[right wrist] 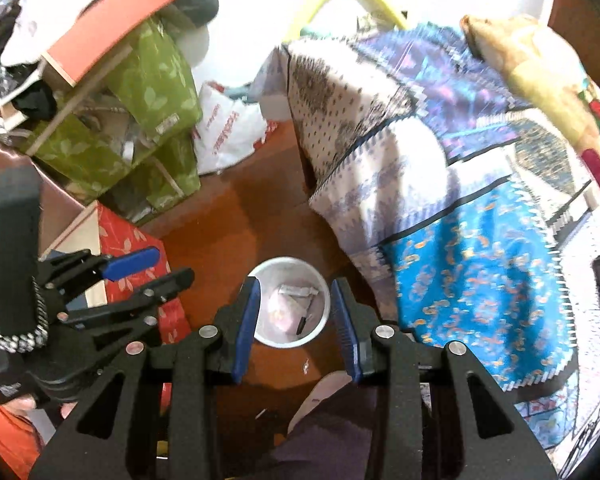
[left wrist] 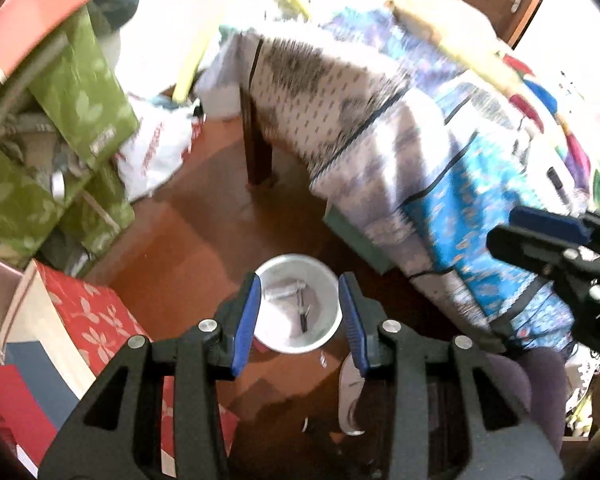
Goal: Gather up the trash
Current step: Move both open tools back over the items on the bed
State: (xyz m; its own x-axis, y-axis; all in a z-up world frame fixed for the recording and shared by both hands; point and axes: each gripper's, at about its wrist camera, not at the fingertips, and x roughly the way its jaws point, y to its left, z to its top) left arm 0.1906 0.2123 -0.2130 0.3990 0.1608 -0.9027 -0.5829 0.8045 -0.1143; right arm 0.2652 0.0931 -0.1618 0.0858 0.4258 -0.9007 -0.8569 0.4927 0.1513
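Observation:
A white round trash bin [left wrist: 298,308] stands on the brown floor [left wrist: 204,224] below both grippers; it also shows in the right wrist view [right wrist: 288,302]. Inside lie a crumpled pale wrapper [left wrist: 278,293], a dark pen-like stick [left wrist: 302,316] and pinkish paper [right wrist: 278,312]. My left gripper [left wrist: 300,320] is open and empty, held above the bin; it also shows in the right wrist view [right wrist: 148,268]. My right gripper [right wrist: 296,322] is open and empty, also above the bin; it also shows in the left wrist view [left wrist: 540,236].
A table draped in a blue and white patterned cloth [left wrist: 420,152] stands at right. Green leaf-print boxes [left wrist: 80,92] and a red flowered box [left wrist: 88,312] stand at left. A white plastic bag [left wrist: 156,152] lies behind. A small scrap [left wrist: 323,359] and a white slipper [left wrist: 350,396] lie near the bin.

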